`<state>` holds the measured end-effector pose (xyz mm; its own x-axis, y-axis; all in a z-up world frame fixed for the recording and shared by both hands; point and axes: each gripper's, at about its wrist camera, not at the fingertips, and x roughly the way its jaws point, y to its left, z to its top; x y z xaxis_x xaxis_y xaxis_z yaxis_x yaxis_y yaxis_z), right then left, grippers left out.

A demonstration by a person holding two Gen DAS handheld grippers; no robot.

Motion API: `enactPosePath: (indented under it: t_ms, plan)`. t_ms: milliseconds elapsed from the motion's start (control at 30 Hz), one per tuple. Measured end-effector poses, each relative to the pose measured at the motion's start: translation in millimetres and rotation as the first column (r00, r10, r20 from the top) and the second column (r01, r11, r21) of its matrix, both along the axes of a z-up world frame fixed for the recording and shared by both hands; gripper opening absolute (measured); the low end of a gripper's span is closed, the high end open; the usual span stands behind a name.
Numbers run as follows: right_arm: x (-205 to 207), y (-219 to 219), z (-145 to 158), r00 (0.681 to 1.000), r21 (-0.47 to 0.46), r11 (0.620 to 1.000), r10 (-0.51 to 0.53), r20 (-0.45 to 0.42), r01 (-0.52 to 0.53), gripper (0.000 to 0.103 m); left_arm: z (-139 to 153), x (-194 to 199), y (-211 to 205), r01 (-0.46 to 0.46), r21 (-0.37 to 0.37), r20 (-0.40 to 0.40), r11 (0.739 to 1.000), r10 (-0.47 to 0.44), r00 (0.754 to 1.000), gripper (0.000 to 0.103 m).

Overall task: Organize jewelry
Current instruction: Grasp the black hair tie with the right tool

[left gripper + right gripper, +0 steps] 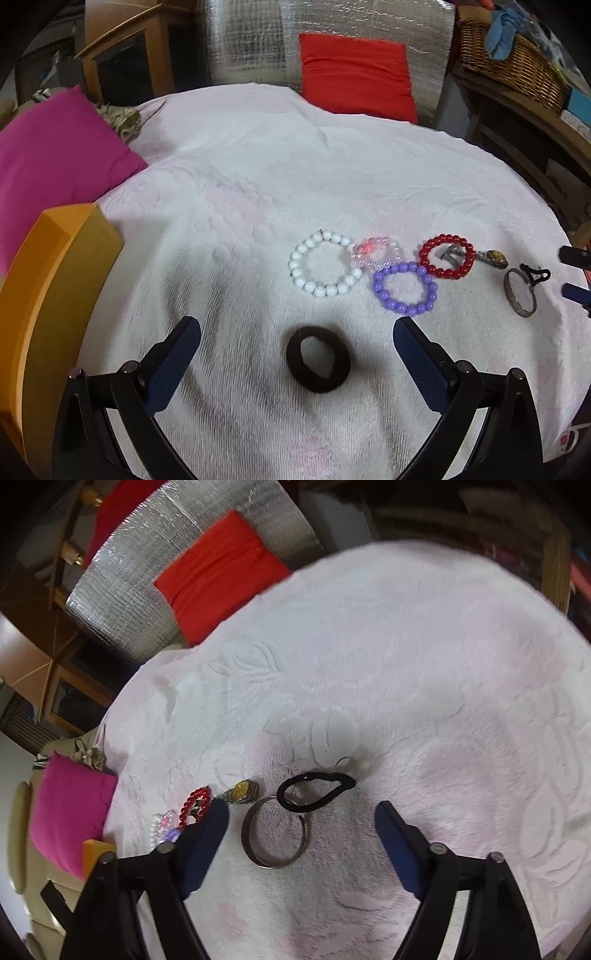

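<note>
My left gripper (295, 332) is open above a dark brown hair scrunchie (318, 359) on the white cloth. Beyond it lie a white bead bracelet (325, 263), a clear pink bracelet (376, 253), a purple bead bracelet (405, 288) and a red bead bracelet (447, 256), with a gold watch (495, 257) beside it. My right gripper (301, 814) is open over a metal bangle (275, 832) and a thin black hair tie (314, 788). The watch (242, 791) and red bracelet (194, 805) lie to its left.
An orange box (48, 288) stands at the left edge of the bed. A magenta cushion (55, 162) and a red cushion (356, 74) lie at the back. A wicker basket (513, 55) sits on a wooden shelf at the right.
</note>
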<state>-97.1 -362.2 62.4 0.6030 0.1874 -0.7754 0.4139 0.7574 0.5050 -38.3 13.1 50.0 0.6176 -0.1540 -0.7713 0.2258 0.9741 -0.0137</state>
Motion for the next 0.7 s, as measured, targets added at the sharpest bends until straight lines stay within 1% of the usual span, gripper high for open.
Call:
enactPosePath:
  t_ms: [67, 100, 167, 267, 367, 467, 567, 633, 700]
  plan:
    - [6, -2, -6, 1.0, 0.051, 0.999, -0.004, -0.01, 0.004, 0.069, -1, 1, -1, 0.018, -0.006, -0.003, 1.0, -0.018, 1.0, 0.103]
    - [9, -4, -11, 1.0, 0.085, 0.996, -0.013, -0.016, 0.014, 0.068, -2, 1, -1, 0.03, -0.01, -0.008, 1.0, -0.03, 1.0, 0.103]
    - [15, -4, -17, 0.999, 0.114, 0.993, -0.033, -0.031, 0.036, 0.068, -1, 2, 0, 0.04, -0.009, -0.013, 0.999, -0.04, 0.999, 0.102]
    - [26, 0, -21, 0.998, 0.102, 0.994, -0.038, -0.054, 0.044, 0.061, -2, 5, 3, 0.036, -0.004, -0.017, 0.999, -0.036, 0.999, 0.1]
    - [35, 7, -23, 0.997, 0.085, 0.996, -0.036, -0.072, 0.042, 0.06, -4, 7, 5, 0.028, -0.002, -0.029, 1.0, -0.028, 0.999, 0.1]
    - [39, 7, -24, 0.994, 0.052, 0.996, -0.073, -0.085, 0.078, 0.055, -5, 7, 5, 0.036, -0.001, -0.03, 0.999, -0.036, 0.999, 0.1]
    - [40, 3, -28, 0.989, 0.023, 0.993, -0.114, -0.098, 0.117, 0.04, -7, 8, 5, 0.043, 0.005, -0.033, 0.999, -0.043, 0.999, 0.1]
    - [39, 0, -28, 0.988, 0.017, 0.991, -0.131, -0.087, 0.133, 0.038, -7, 9, 5, 0.045, 0.007, -0.036, 0.999, -0.045, 0.998, 0.1]
    - [38, -2, -24, 0.987, -0.027, 0.99, -0.141, -0.077, 0.139, 0.03, -6, 8, 5, 0.059, -0.012, -0.037, 0.998, -0.06, 0.998, 0.1]
